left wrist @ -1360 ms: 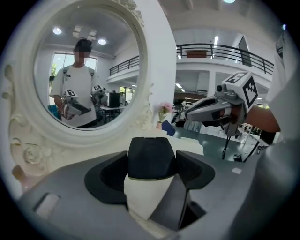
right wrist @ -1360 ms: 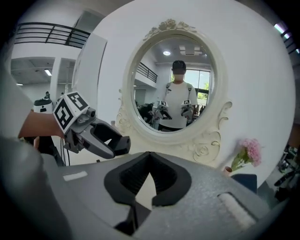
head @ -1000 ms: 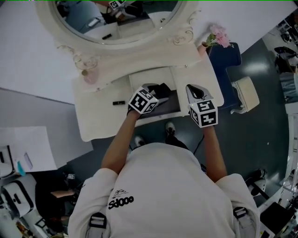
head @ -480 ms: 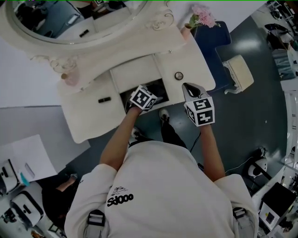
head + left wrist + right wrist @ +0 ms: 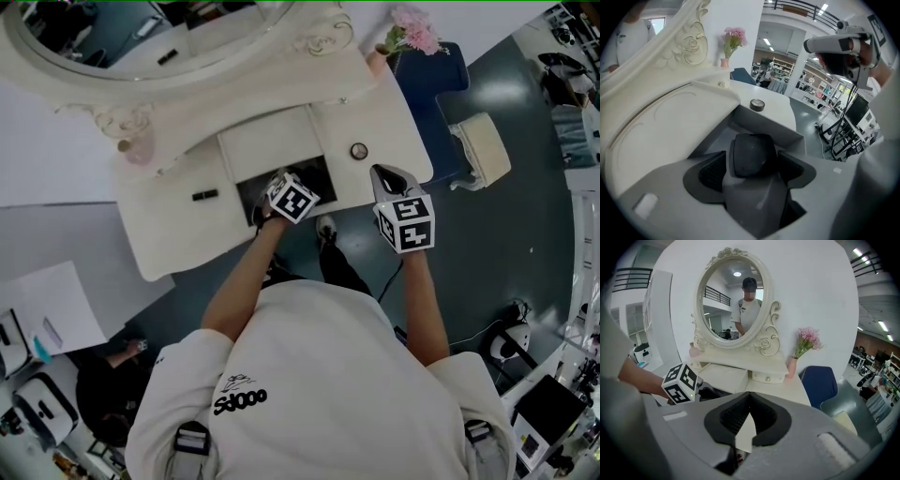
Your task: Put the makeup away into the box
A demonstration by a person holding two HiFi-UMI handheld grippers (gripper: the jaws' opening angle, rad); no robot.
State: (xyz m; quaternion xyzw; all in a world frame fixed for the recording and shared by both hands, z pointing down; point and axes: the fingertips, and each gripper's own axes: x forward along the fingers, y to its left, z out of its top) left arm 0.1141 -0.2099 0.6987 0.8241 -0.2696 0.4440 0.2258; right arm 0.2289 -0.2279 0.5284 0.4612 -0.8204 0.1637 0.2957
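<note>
your left gripper (image 5: 753,165) has sunk into the open drawer (image 5: 764,129) and its jaws have just spread off the dark compact (image 5: 752,147) lying between them, so that piece looks stowed, while your right gripper (image 5: 744,427) stays closed and empty

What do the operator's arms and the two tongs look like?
Both the left tongs and the right tongs have grey moulded bodies with dark ribbed pads. Each carries a white cube with black square markers. The person wears a white short-sleeved T-shirt with a small black print on the back; grey strap buckles sit at both shoulders.
</note>
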